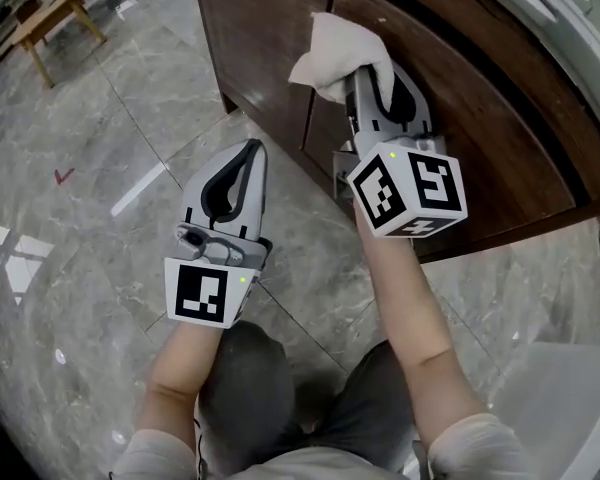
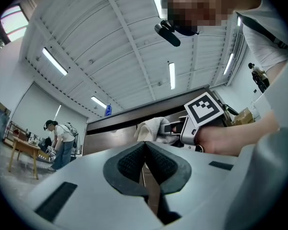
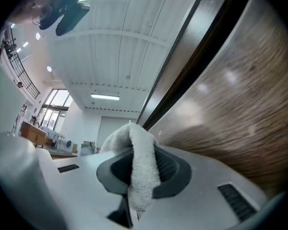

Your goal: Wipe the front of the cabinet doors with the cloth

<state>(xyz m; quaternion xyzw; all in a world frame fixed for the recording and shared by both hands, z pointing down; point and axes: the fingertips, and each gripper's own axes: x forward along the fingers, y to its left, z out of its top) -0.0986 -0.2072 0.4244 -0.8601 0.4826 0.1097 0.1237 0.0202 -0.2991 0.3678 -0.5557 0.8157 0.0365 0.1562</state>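
The floor [image 1: 80, 218] is laid in large grey, marble-patterned tiles with a glossy finish that reflects the overhead lighting. A short white strip [image 1: 138, 189] and a small red mark [image 1: 64, 176] lie on the tiles, near each other. A light wooden table [image 1: 50, 18] stands at the far left, well apart from the dark brown wood cabinet [image 1: 270, 38]. The ceiling [image 2: 110, 47] consists of white ribbed panels divided by beams and carries several long strip lights [image 2: 54, 61]. The far wall [image 2: 33, 109] is plain white. Tall windows [image 3: 55, 110] at the far end of the room admit daylight.
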